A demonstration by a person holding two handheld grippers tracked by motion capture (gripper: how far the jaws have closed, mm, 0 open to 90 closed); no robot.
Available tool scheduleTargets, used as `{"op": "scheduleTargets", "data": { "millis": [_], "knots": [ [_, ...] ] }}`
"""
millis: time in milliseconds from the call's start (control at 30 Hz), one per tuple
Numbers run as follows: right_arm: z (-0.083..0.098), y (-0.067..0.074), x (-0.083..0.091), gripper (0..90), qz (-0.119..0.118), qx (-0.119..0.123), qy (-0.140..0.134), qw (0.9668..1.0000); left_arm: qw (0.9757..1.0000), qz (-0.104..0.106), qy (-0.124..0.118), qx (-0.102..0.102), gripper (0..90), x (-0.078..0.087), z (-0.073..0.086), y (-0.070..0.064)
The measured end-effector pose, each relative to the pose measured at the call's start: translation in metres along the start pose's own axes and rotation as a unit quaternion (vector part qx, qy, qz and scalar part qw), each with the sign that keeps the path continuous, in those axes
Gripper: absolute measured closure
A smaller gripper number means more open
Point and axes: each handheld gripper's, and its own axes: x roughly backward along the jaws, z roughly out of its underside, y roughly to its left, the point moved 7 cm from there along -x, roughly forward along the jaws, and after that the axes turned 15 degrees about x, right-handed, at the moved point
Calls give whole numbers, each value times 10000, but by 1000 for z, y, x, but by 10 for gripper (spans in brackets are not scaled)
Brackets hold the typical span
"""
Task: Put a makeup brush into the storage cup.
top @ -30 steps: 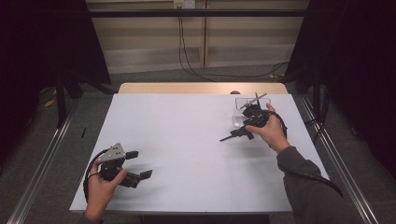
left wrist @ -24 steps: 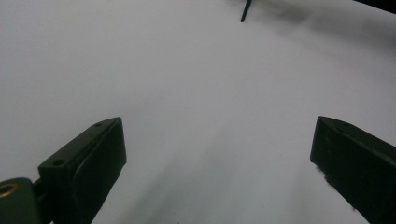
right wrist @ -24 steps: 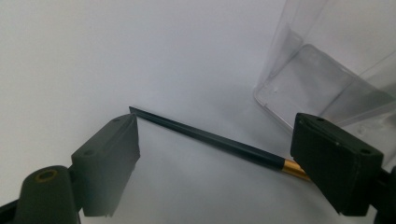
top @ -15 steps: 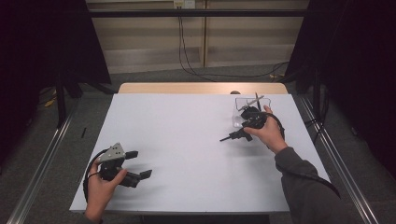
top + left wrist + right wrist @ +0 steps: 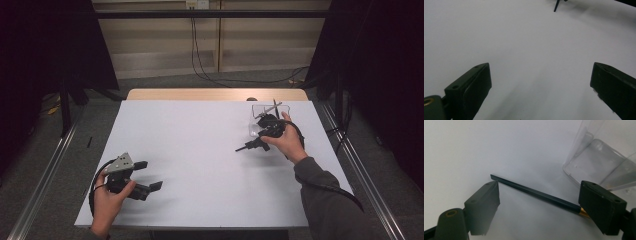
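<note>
Right tongs [image 5: 539,207] spread wide astride dark pencil [image 5: 534,192] lying flat on white tabletop [image 5: 200,150], just beside clear container [image 5: 599,162]. Left tongs [image 5: 541,87] agape, idle. Thin pencil, possibly rolling aside on closing, or nudging container.

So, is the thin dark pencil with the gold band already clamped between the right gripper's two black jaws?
No, the right gripper stands open, and the thin dark pencil with the gold band lies on the white table between its spread jaws.

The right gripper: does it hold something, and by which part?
Nothing is held. The right gripper stands open over a dark pencil lying on the table.
</note>
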Motion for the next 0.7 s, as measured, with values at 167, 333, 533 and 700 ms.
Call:
{"op": "scheduleTargets", "data": {
  "millis": [167,333,533,700],
  "knots": [
    [0,0,-1,169,33,46,8,10000,10000,-10,3,12,33,0,0,0],
    [1,0,-2,165,75,111,22,9999,10000,11,-17,15,35,-1,-1,-1],
    [2,1,-5,141,127,212,138,9996,10000,16,-23,14,35,0,-1,-1],
    [5,2,-8,137,121,264,181,9994,10000,18,-14,-6,36,0,-1,0]
  ]
}}
